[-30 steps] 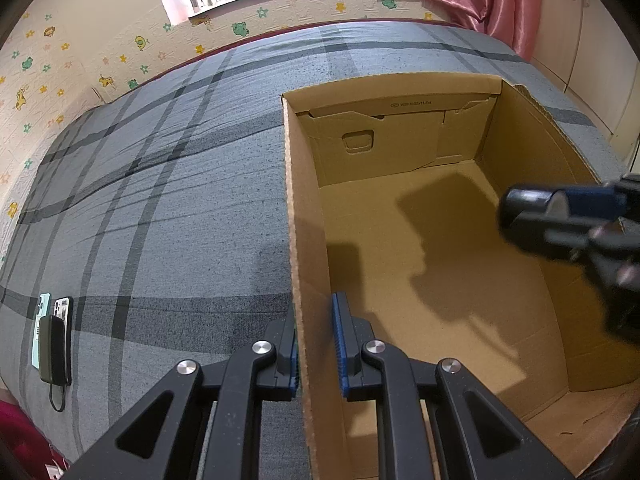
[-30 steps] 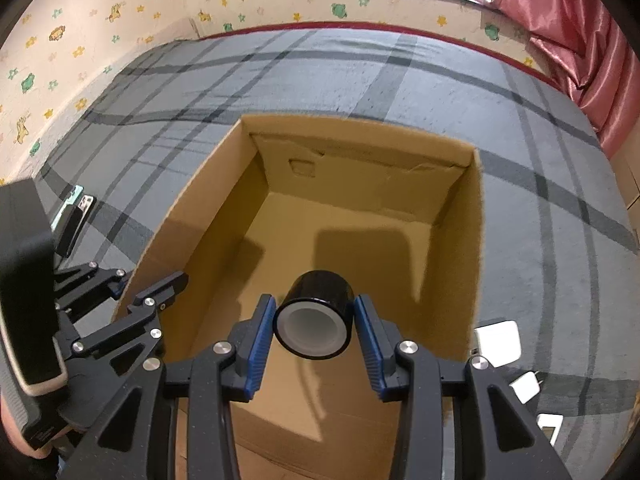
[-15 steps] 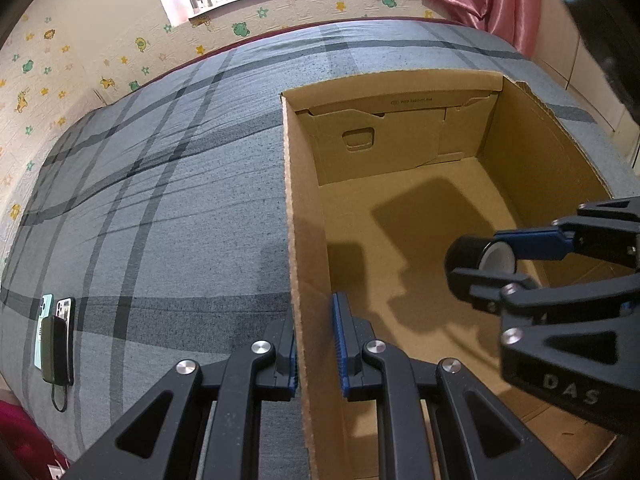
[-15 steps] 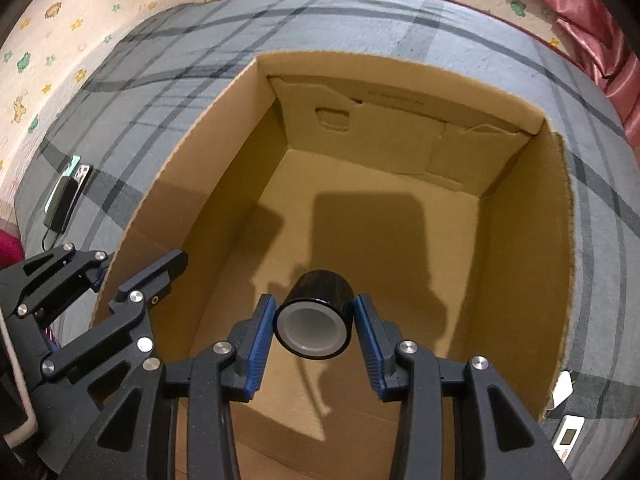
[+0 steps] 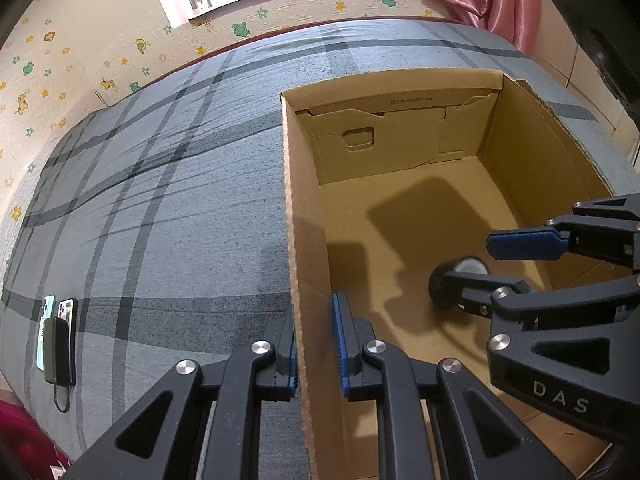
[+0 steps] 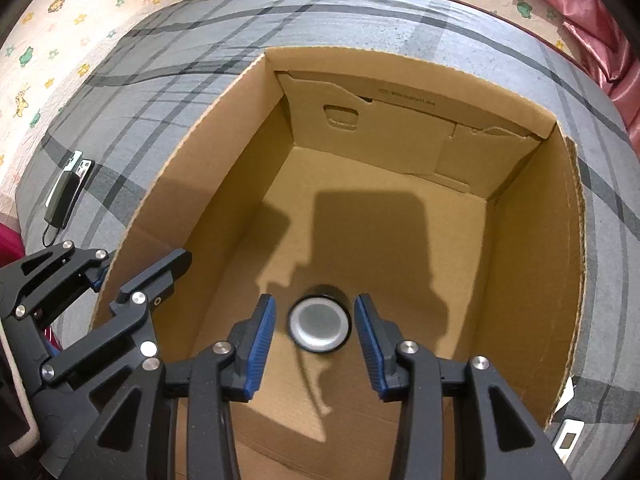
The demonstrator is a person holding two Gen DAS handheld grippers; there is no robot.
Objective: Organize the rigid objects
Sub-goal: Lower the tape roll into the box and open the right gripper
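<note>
Left gripper (image 5: 316,344) clamped on cardboard box (image 6: 576,264) left wall edge. Right gripper (image 6: 314,330) inside box, jaws apart, clear of black cylinder (image 6: 320,326) on box floor. Floor otherwise bare.

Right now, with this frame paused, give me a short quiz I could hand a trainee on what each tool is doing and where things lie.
1. True or false: the right tool is clamped tight on the black cylinder.
2. What is the left tool shut on? A) the side wall of the cardboard box; B) a pillow; C) a curtain rod.
3. Short answer: do the phones lie inside the box or on the bedspread?

Key:
1. False. There is a gap on both sides of the cylinder, which sits loose over the box floor.
2. A.
3. On the bedspread, left of the box.
</note>
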